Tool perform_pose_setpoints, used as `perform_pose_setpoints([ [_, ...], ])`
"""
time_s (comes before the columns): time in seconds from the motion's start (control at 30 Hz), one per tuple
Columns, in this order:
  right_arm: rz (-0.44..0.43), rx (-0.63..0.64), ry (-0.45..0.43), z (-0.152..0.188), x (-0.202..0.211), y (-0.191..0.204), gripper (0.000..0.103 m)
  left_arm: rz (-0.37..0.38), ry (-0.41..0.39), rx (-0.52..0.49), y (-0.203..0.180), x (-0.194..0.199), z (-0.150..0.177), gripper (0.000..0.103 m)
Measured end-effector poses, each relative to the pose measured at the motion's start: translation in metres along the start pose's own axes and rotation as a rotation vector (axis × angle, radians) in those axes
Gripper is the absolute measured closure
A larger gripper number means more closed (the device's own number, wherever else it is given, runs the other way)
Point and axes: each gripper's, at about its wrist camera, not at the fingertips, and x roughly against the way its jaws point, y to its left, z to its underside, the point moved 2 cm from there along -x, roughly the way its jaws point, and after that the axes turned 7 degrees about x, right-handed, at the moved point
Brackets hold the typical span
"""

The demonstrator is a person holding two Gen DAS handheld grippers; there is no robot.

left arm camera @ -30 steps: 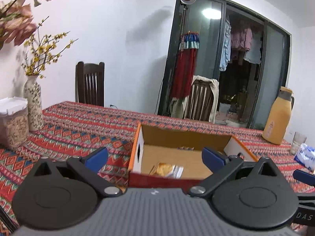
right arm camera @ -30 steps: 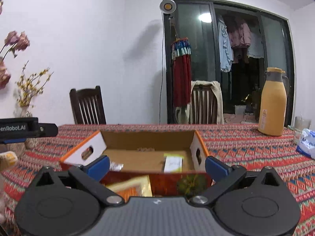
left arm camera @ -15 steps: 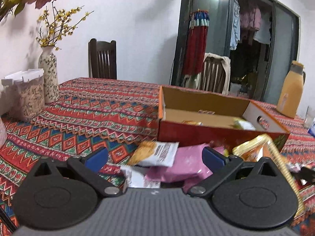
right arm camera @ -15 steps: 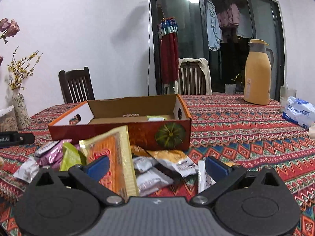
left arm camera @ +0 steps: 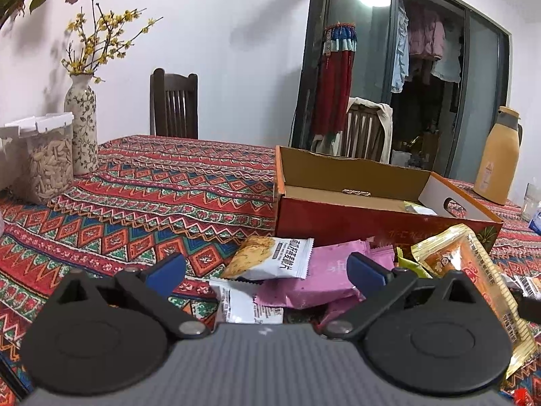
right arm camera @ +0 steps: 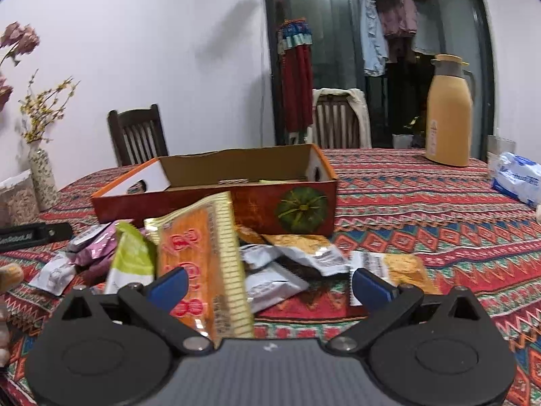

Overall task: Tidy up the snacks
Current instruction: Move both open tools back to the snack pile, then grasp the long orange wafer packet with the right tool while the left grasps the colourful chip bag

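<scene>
Left gripper (left arm camera: 265,272) and right gripper (right arm camera: 268,287): both spread wide, empty, low over loose foil snack packets (right arm camera: 304,253). Red open-top cardboard box (right arm camera: 236,203) sits just behind pile, likely for short transfers.

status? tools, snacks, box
Left tool and right tool both open, empty. Snack pile loose on tablecloth before the box. Tall orange packet leans across right tool's path.

Snack pkts (right arm camera: 290,264) before open box (right arm camera: 216,199)
</scene>
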Motion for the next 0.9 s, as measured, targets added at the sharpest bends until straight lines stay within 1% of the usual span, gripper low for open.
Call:
perform_pose_setpoints([
  [0.2,-0.04,0.064,0.025,-0.005,-0.015,0.021,0.0,0.009,0.002,0.015,0.002,-0.001,0.0,0.0],
  [0.3,-0.05,0.115,0.039,-0.01,-0.023,0.032,0.007,0.012,0.006,0.021,0.003,-0.001,0.0,0.0],
  [0.37,-0.053,0.144,0.046,-0.012,-0.028,0.038,0.014,0.014,0.007,0.027,0.004,-0.001,-0.001,0.0],
  [0.43,-0.056,0.166,0.057,-0.015,-0.033,0.043,0.015,0.018,0.008,0.033,0.005,-0.001,-0.001,0.0],
  [0.47,-0.055,0.175,0.063,-0.015,-0.035,0.045,0.02,0.02,0.01,0.037,0.005,-0.002,-0.001,0.0],
  [0.57,-0.057,0.195,0.077,-0.015,-0.039,0.051,0.029,0.027,0.013,0.047,0.007,-0.002,0.0,0.0],
  [0.67,-0.047,0.223,0.083,-0.014,-0.041,0.057,0.034,0.034,0.016,0.054,0.008,-0.002,0.0,0.0],
  [0.83,-0.044,0.284,0.096,-0.012,-0.044,0.066,0.036,0.043,0.019,0.063,0.008,-0.002,0.0,0.0],
  [0.9,-0.049,0.303,0.097,-0.012,-0.044,0.069,0.042,0.045,0.019,0.066,0.008,-0.002,0.0,0.0],
])
